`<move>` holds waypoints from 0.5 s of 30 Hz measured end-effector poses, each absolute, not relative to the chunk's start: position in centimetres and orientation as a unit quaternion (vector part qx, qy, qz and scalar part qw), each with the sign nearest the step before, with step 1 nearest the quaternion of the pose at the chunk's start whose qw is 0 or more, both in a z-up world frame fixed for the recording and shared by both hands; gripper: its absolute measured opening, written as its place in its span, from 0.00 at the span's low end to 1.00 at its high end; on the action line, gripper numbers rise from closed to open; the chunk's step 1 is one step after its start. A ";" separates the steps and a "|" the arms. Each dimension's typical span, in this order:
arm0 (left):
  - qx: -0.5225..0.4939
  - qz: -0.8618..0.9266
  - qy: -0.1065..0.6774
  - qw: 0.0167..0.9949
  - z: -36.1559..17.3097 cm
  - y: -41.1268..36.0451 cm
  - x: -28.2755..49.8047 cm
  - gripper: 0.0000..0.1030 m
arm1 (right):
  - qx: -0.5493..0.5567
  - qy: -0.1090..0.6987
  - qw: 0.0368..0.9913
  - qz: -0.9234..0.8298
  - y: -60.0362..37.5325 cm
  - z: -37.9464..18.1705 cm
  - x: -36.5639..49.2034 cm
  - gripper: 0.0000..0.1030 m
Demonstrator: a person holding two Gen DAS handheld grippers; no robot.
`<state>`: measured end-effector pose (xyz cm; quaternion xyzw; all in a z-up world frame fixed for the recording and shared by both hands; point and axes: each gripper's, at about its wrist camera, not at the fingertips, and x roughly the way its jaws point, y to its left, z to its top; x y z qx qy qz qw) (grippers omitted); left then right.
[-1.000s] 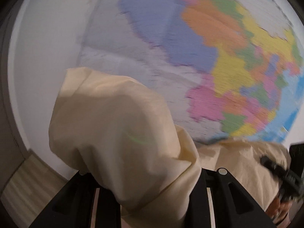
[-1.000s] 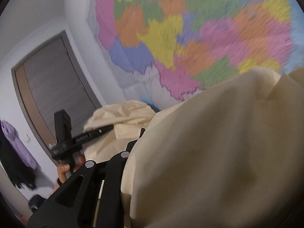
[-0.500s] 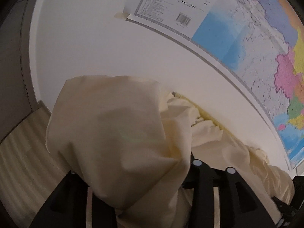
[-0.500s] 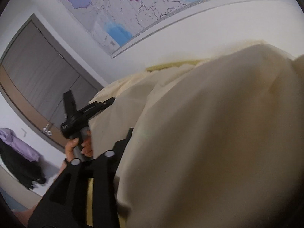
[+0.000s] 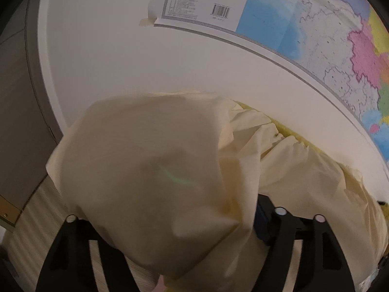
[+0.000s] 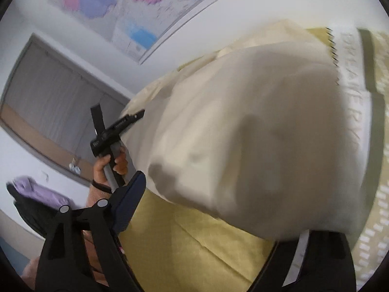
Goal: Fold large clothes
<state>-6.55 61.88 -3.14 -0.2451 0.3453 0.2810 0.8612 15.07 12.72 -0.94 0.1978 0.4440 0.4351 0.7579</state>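
White wall w/ a big coloured wall map (image 5: 316, 39) is seen behind, a grey door (image 6: 56, 102) off to one side, and a yellow patterned bedspread (image 6: 214, 238) lies below. The cream garment (image 5: 150, 170) is draped in a loose billow over both tools, w/ its far part bunched on the bed by the wall. The left hand-held gripper (image 5: 175, 233) has its jaws opening; cloth sits between them, but whether the pads press on it can't be told, since fabric hides the tips. The right hand-held gripper (image 6: 211, 221) is also opening, w/ the left blue pad clearly free of the cloth and the fabric hanging over the right side. Risk, as judged: if the corners are let go unevenly, the fold could land skewed or trap air and wrinkle; cloth may also snag on a finger as it is pulled out. The garment's long axis appears to run along the wall side of the bed, tool to tool, though its ends are hidden, so which way it points can't be told.
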 end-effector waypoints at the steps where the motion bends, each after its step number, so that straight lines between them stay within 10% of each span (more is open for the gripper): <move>1: -0.251 0.277 0.340 0.863 -3.1 62.0 -6.5 0.56 | 0.211 0.444 0.754 0.435 12.3 -1.2 15.2 0.57; 3: -0.263 0.273 0.325 0.867 -2.5 62.3 -6.5 0.37 | 0.209 0.438 0.756 0.440 12.5 -1.5 15.4 0.24; 5: -0.255 0.277 0.312 0.872 -0.7 60.6 -6.2 0.28 | 0.170 0.399 0.784 0.445 13.8 0.0 14.9 0.14; 15: -0.235 0.321 0.317 0.861 -1.0 62.4 -7.1 0.36 | 0.147 0.405 0.771 0.468 17.3 -1.6 15.7 0.15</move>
